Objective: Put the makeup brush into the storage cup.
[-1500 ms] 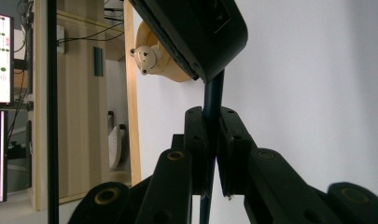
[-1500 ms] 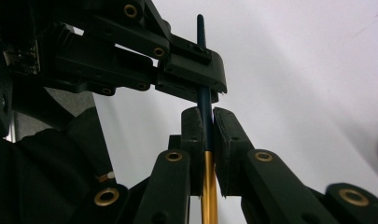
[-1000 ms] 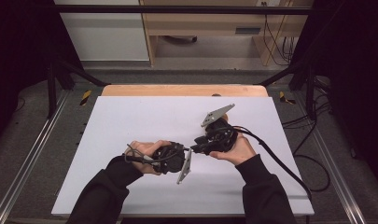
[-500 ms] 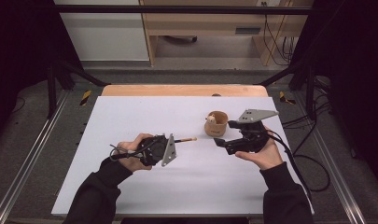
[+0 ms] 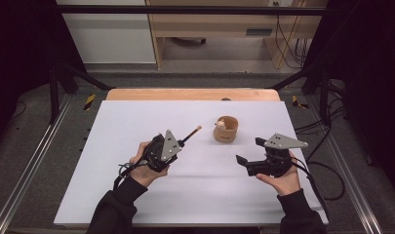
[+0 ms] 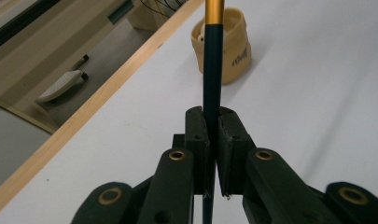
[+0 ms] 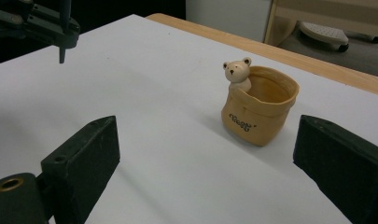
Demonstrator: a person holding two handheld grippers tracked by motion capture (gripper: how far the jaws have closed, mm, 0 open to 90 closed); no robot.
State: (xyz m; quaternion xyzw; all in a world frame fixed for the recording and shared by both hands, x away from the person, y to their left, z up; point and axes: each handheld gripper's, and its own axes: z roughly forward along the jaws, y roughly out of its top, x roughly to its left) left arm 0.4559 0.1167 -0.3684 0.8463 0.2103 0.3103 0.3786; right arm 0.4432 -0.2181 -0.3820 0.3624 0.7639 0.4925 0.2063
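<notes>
White table (image 5: 136, 195), wood edge at the far side. Right gripper (image 5: 248, 158) low over the table's right part, jaws wide and just opened further, nothing between them; in its own view (image 7: 205, 154), pot just ahead between the two pads, apart from both. Left gripper (image 5: 178, 142) over the middle-left, jaws closed tight on brush (image 5: 191, 133); in its own view (image 6: 213, 135), dark handle with gold band upward between the pads. Pot (image 5: 226, 129) upright right of centre, small bear figure (image 7: 237, 72) at its rim. Brush tip toward the pot, not touching.
</notes>
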